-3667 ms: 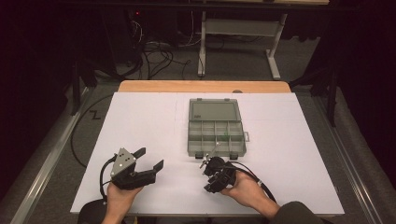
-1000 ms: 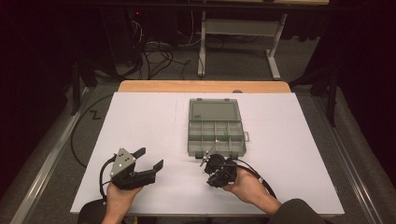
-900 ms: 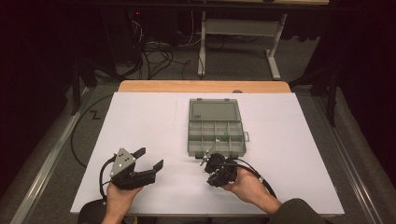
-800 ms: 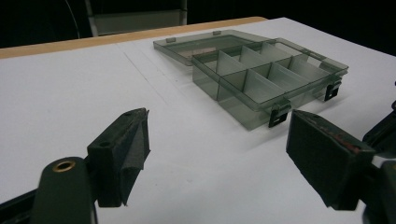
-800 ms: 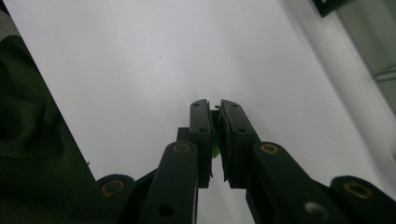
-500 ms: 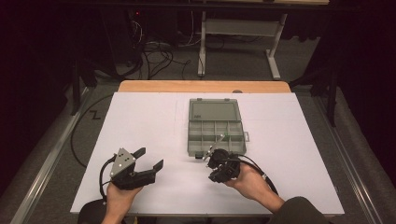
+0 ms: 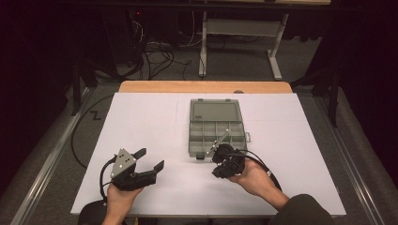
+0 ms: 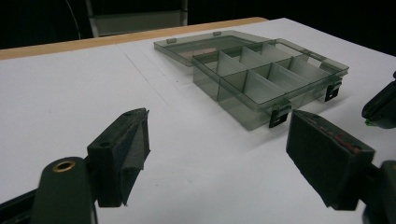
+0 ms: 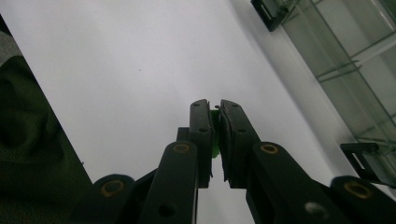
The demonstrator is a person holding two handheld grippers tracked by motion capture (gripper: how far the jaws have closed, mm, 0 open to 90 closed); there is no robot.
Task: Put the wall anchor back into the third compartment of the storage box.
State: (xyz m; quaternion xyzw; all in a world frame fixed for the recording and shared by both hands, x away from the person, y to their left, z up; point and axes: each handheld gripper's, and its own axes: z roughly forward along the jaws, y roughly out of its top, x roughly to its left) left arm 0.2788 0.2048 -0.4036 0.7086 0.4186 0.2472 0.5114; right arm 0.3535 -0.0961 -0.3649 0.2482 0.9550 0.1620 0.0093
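**At the near edge of the box: small green part held, not yet filed**

On the white table [image 7: 141,122], centre: one smoke-grey compartment box [image 7: 217,133], lid [image 7: 215,111] thrown open flat behind it, two black latches on the near wall. As far as the left gripper view reaches, the compartments look bare.

Right gripper [image 7: 220,157]: just short of the box's near wall, by the front latches. Jaws pressed together on a small green piece [image 9: 215,135], which shows as a sliver between the pads in the right gripper view.

Left gripper [image 7: 149,159]: well apart, at the left of the table near the front edge, jaws spread wide with nothing between them, pointed toward the box.

Progress, as judged: box open and ready; piece picked up and brought close. Outstanding: carrying it over the wall, dropping it into a compartment, and presumably shutting the lid.

Not legible: what the green piece is, since the pads cover nearly all of it. A thin pale rod-like line above the right gripper in the high view cannot be identified. The far row of compartments is partly masked by dividers. No loose stock of further parts can be made out.
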